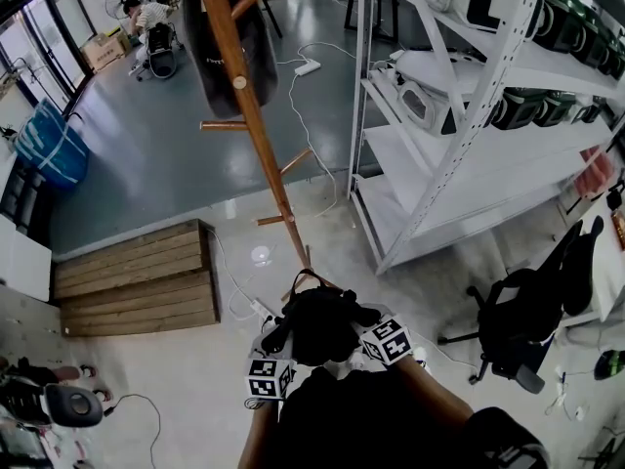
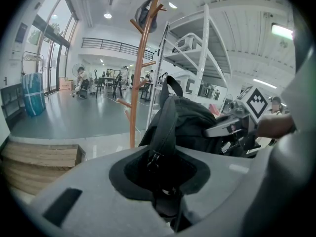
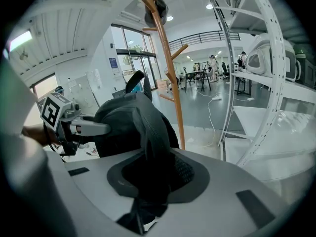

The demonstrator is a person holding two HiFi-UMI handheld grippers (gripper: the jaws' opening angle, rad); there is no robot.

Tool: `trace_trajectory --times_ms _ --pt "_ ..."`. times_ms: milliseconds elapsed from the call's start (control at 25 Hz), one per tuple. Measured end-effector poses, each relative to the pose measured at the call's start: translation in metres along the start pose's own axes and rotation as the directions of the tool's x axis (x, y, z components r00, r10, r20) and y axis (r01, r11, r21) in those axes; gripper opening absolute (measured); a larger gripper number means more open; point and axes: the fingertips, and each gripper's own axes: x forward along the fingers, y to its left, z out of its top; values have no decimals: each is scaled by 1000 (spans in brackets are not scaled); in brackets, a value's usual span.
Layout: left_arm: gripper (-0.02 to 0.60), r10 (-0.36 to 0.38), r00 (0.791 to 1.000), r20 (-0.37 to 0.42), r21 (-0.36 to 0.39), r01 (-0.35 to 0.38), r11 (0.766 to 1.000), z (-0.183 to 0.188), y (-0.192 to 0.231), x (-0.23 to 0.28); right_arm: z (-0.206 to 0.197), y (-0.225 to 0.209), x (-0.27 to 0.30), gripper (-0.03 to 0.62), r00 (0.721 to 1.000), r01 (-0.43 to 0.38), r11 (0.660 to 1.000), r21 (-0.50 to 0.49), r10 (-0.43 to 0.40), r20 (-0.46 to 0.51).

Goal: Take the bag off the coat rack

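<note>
My left tool [image 1: 275, 360] is clamped on a strap of the black bag [image 1: 317, 325]. In the left gripper view the strap, with a small buckle on it, runs straight down into the slot between the jaws. My right tool [image 1: 376, 332] is closed on the bag as well, and in the right gripper view a thick fold of the bag's dark material is pinched between the jaws. The two tools sit at the bag's 7 and 4 o'clock in the head view, with their marker cubes facing up.

The bag is off the coat rack [image 1: 252, 115]. It hangs between my two tools, close in front of my body, at 6 o'clock in the head view. Its top loop points toward 12 o'clock, near the foot of the rack. I cannot tell whether the loop touches the pole.

The wooden rack rises from that foot and leans toward 11 o'clock. A dark garment [image 1: 229, 42] hangs from its upper pegs.

White metal shelving [image 1: 459, 115] stands at 2 o'clock, and a black office chair [image 1: 522, 320] is at 3 o'clock. A low wooden platform [image 1: 137, 277] lies on the floor at 9 o'clock. A blue sack [image 1: 49, 145] sits at 10 o'clock by the windows. A white cable [image 1: 303, 96] trails over the grey floor at 12 o'clock.
</note>
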Motion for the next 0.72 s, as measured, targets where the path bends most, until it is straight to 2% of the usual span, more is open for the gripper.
trace_trajectory --times_ms 720 --pt "89 -9 1000 -9 -9 9 1000 -1 3 5 1 -2 5 87 1000 0 1000 5 1 -13"
